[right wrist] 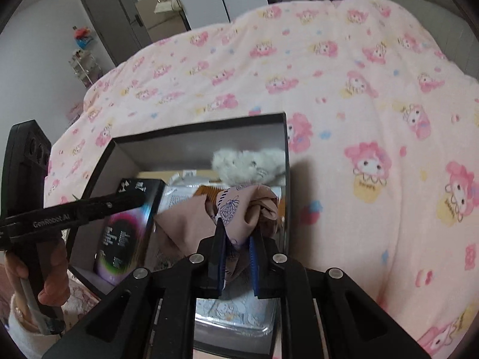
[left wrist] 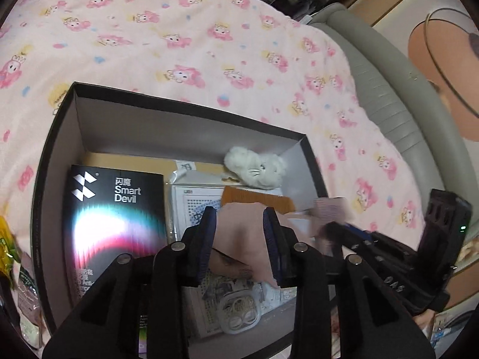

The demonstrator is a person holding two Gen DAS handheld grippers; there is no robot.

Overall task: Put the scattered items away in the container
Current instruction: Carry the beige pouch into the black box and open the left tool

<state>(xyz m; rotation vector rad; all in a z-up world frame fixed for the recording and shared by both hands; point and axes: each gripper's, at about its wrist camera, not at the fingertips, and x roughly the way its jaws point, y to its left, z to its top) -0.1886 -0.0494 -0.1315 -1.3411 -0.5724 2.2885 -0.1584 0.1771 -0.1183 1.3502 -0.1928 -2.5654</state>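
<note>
A black box with grey inner walls [left wrist: 125, 119] [right wrist: 185, 142] lies on a pink patterned blanket. Inside are a black Smart Devil carton [left wrist: 113, 215] [right wrist: 125, 233], a white plush toy [left wrist: 254, 167] [right wrist: 245, 164], an orange comb [left wrist: 257, 202] and flat packets. A pink cloth [left wrist: 242, 233] [right wrist: 236, 209] hangs over the box. My right gripper [right wrist: 236, 233] is shut on the cloth. My left gripper [left wrist: 239, 218] is over the box with its fingers either side of the cloth, set apart.
The pink blanket [left wrist: 179, 45] [right wrist: 359, 119] covers the bed all around the box. A grey padded bed edge [left wrist: 389, 89] runs on the right. Yellow and white packets [left wrist: 12, 257] lie left of the box. A door and shelf [right wrist: 113, 30] stand far off.
</note>
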